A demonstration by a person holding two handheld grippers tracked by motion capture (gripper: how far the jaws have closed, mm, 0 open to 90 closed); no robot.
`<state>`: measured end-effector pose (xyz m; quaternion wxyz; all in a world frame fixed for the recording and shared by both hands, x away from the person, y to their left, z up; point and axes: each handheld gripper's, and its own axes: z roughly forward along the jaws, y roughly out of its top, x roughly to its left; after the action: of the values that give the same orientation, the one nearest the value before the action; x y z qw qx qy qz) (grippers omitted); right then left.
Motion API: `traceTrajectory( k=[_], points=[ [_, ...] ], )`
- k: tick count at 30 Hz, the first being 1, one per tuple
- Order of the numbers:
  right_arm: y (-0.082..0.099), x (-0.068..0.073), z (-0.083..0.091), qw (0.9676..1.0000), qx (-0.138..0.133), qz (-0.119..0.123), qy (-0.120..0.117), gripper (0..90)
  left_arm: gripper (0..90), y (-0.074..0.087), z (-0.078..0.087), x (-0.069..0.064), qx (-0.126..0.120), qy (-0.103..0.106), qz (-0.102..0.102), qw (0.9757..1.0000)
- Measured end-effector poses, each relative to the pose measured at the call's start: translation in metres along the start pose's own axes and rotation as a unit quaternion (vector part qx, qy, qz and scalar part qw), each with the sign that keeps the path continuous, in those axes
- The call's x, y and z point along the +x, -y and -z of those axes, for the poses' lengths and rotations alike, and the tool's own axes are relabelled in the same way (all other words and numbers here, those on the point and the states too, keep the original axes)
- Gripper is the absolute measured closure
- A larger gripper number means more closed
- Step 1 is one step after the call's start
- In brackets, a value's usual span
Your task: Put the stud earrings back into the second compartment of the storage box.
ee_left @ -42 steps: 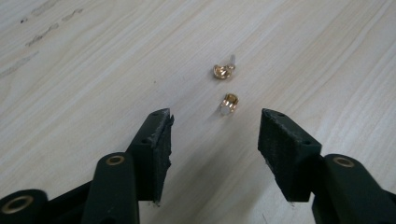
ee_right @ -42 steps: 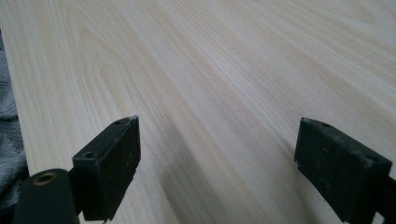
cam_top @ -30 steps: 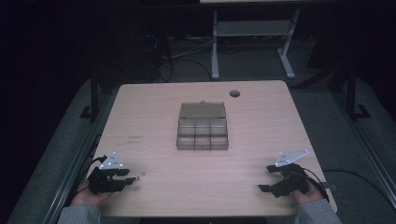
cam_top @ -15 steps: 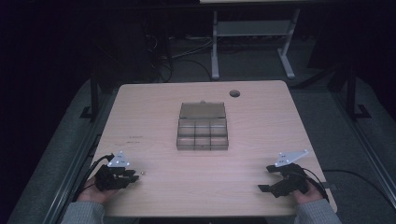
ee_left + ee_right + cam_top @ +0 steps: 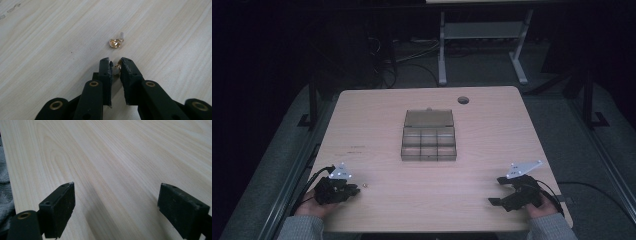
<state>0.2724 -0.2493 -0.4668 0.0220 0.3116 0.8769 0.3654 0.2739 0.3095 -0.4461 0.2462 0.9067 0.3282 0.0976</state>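
Two tiny gold pieces lie on the pale wooden table. One gold piece with a clear stub rests just beyond my left gripper; from above it is a glint. A second gold piece sits between the left gripper's tips, against the right-hand pad, with a sliver of space on its other side. These jaws have just been closing and stand nearly together. At the near left corner, a hand holds the left gripper low on the table. My right gripper rests at the near right, wide open over bare wood.
A clear compartment box with its lid folded back stands mid-table. A round cable hole lies at the far right. The table's left edge borders grey carpet; a metal stand is behind.
The left gripper has crept slightly toward the table's near edge and its jaws have narrowed. The right gripper has kept still.
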Motion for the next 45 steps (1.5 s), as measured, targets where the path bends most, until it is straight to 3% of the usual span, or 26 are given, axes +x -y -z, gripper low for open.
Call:
traceTrajectory(
  k=[17,28,37,45],
  points=[
    [0.000,0.000,0.000,1.0000,0.000,0.000,0.000,14.4,86.2,0.000,0.002,0.000,-0.004,0.006,-0.004,1.0000],
    [0.000,0.001,0.001,1.0000,-0.005,0.002,0.005,14.5,86.3,0.001,0.013,-0.003,-0.027,0.007,0.003,0.9996],
    [0.002,0.002,0.004,0.9999,-0.013,-0.005,0.010,14.5,86.5,-0.024,0.016,-0.010,-0.037,0.017,-0.007,0.9991],
    [0.002,0.002,0.004,0.9998,-0.014,-0.005,0.009,14.5,86.6,-0.051,0.011,-0.010,-0.025,0.025,-0.024,0.9991]
  ],
)
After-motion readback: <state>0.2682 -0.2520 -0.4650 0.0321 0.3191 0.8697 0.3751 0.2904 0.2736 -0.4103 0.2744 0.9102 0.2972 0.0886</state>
